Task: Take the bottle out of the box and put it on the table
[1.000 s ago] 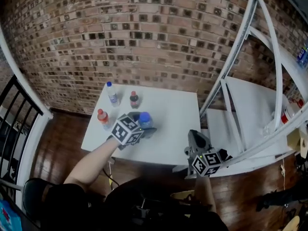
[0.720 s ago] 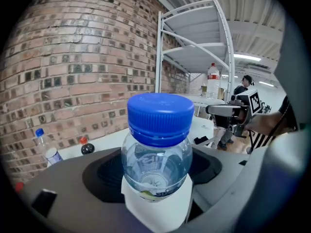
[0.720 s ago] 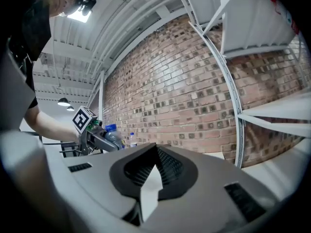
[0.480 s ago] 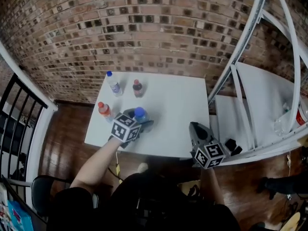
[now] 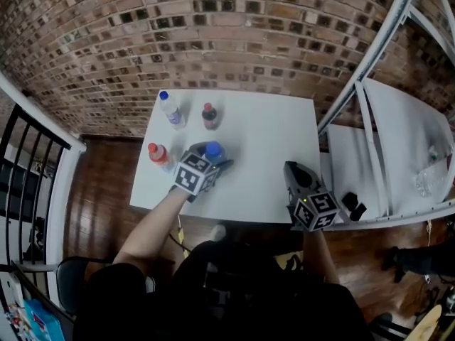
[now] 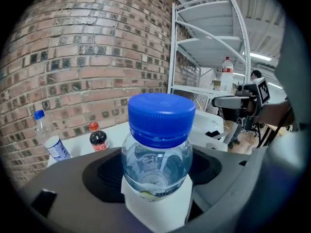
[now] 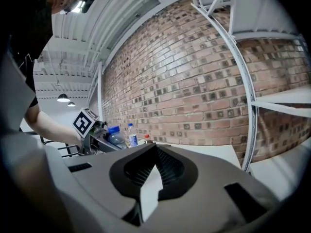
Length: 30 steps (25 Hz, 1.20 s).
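Since a second before, the right gripper had come up over the table's front right edge, while the left gripper kept its hold on the blue-capped bottle. From the head view, that bottle sat over the table's front left. Its base was hidden by the gripper, so whether it touched the top was unclear. Three other bottles stood behind and to its left. The left gripper view showed the jaws clamped below the bottle's shoulder, covering its lower body. The right gripper view showed jaws together, nothing between.
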### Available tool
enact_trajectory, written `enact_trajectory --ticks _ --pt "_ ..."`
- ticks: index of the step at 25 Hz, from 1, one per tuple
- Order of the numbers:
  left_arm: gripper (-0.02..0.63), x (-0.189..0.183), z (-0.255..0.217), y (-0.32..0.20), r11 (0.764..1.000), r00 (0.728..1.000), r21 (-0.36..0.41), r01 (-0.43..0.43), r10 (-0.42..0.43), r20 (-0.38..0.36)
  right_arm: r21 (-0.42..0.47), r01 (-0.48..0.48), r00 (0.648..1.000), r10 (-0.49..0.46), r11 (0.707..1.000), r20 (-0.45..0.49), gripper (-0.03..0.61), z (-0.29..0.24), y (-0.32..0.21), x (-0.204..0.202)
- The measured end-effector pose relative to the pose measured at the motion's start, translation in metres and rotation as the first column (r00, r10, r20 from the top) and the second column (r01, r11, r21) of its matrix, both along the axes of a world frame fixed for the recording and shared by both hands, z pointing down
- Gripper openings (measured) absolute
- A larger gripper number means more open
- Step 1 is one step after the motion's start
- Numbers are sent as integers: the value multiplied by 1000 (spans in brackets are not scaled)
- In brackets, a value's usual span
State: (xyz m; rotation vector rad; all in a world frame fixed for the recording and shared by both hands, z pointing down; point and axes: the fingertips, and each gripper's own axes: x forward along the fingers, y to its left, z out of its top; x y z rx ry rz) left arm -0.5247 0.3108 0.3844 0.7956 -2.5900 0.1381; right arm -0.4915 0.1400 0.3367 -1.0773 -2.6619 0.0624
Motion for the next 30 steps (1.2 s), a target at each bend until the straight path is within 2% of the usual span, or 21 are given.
enact_trajectory --ticks 9,15,21,30 --pt "362 -31 20 17 999 999 2 41 -41 -9 7 -44 997 44 999 -55 5 16 6 -16" --pt "362 -45 37 10 1000 999 -11 12 -12 -35 10 -71 993 71 997 -90 5 28 7 -23" --pt "364 -50 60 1 998 998 -63 -1 -3 -61 -12 -85 989 83 996 -121 5 38 10 -28" --pt "365 -52 62 0 1000 999 -29 2 -3 -40 -21 -88 986 84 996 -144 5 43 10 -33"
